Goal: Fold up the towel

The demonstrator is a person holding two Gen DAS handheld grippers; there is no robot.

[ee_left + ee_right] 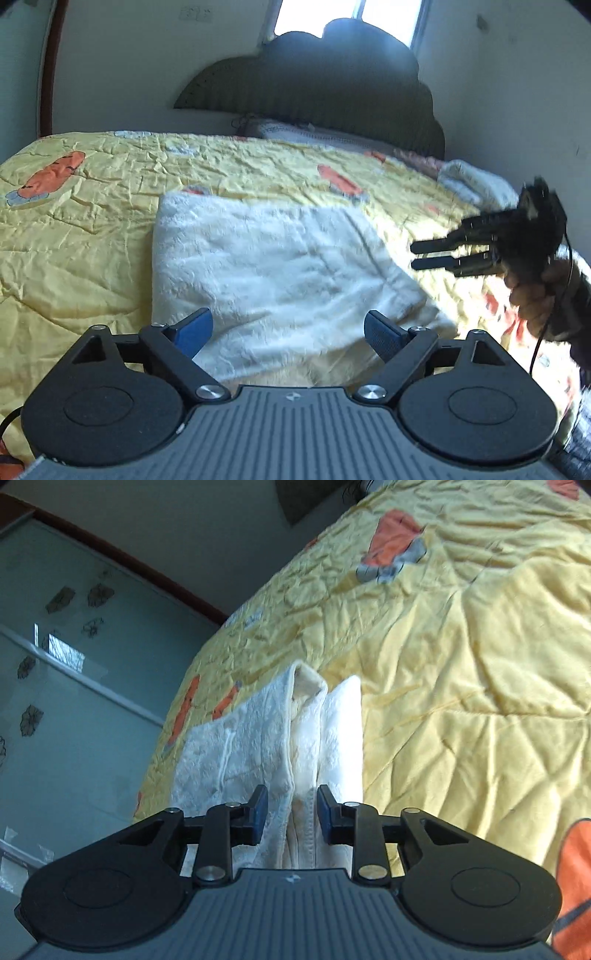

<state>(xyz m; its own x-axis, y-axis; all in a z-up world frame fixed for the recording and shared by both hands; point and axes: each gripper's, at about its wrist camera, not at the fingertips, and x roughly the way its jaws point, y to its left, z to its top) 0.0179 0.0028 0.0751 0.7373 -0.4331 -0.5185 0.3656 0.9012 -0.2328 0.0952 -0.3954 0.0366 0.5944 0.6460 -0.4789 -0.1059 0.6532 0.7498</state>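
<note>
From the left wrist we see one white towel lying folded on the bed, its left edge straight and its right edge running diagonally toward the near corner. Our left gripper hovers over the near edge with its fingers wide apart and nothing between them. To the right, our right gripper hangs above the quilt clear of the towel, its two fingers close together with a narrow gap; a hand holds it. One headboard and one pillow stand at the far end, and a second pale cloth lies by the right wall. Open quilt spreads left of the towel.

From the right wrist we see the towel edge-on, its stacked layers running between the fingers of the right gripper; the pads stand slightly apart and do not press it. Bare quilt fills the right side.
</note>
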